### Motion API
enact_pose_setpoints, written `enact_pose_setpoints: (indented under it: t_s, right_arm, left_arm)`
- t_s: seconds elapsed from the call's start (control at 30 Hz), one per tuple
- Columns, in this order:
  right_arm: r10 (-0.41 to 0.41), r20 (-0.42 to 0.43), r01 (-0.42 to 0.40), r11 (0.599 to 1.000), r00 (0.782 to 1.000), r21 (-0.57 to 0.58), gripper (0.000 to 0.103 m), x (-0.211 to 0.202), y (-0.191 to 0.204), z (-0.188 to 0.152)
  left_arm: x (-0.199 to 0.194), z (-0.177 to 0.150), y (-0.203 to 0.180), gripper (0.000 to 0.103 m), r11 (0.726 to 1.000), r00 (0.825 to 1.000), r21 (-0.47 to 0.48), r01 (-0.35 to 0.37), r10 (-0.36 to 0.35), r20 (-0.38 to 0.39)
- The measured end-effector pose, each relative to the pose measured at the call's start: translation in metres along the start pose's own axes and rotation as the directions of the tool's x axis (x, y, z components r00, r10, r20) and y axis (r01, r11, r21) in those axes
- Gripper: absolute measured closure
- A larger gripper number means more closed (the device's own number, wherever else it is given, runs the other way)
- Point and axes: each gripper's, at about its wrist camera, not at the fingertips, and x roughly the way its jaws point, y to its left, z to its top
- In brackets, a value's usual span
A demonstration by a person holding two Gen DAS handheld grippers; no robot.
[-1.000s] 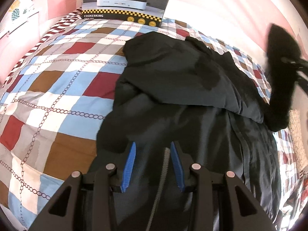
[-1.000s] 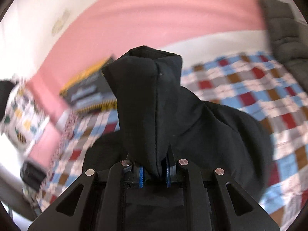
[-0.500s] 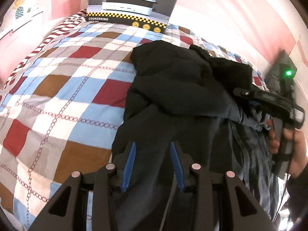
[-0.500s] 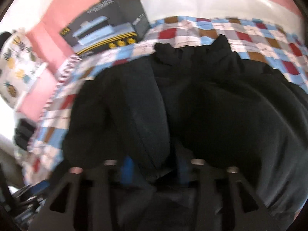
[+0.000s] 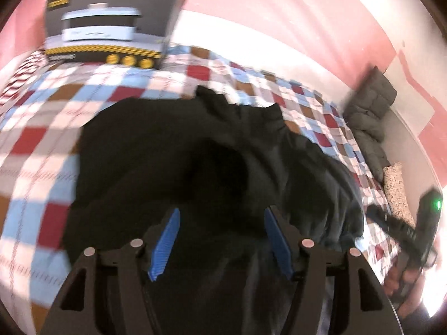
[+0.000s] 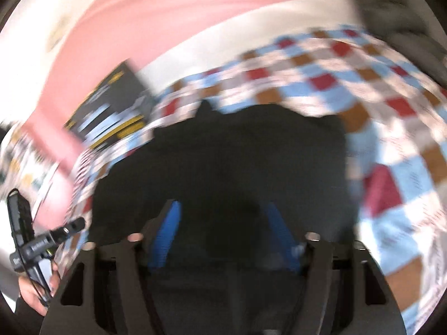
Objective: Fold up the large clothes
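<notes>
Both our left gripper [image 5: 220, 240] and right gripper [image 6: 223, 237] hang with jaws spread, pinching nothing, over the black jacket [image 5: 195, 162] stretching away ahead on the bed [image 5: 42, 139].

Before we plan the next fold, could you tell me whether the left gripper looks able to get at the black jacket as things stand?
Probably yes: the left gripper hangs right over the black jacket on the checked bedspread, jaws apart, with nothing between.

The printing on the black appliance box [image 5: 111, 25] is too blurred to read.
</notes>
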Motion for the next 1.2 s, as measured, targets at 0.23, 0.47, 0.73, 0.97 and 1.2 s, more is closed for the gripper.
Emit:
enact_pose_setpoints:
  t_s: [0.23,0.47,0.73,0.97,1.2]
  right_arm:
    - [-0.102,0.014,0.101,0.992,0.995,0.072,0.081,0.009,-0.043,0.007]
    - [-0.107,-0.091,0.102,0.993,0.990,-0.059,0.081,0.075,-0.027,-0.008]
    - [-0.102,-0.042,0.099,0.993,0.994,-0.070,0.082,0.030,-0.038,0.009]
    - [-0.119,-0.002,0.118,0.989,0.993,-0.092,0.082,0.043,-0.033,0.042]
    - [-0.140,-0.079,0.125,0.978,0.987,-0.167,0.082,0.111,-0.002,0.054]
  left_arm:
    - [0.060,0.011,-0.011,0.092,0.995,0.995,0.061,-0.081,0.084,-0.049]
    - [0.061,-0.010,0.018,0.093,0.983,0.985,0.078,-0.167,0.170,-0.035]
    - [0.019,-0.008,0.024,0.094,0.977,0.978,0.054,-0.206,0.203,0.055]
    - [0.001,0.016,0.007,0.094,0.989,0.983,0.038,-0.146,0.140,0.118]
    - [0.087,0.025,-0.013,0.093,0.964,0.976,0.150,-0.219,0.217,0.025]
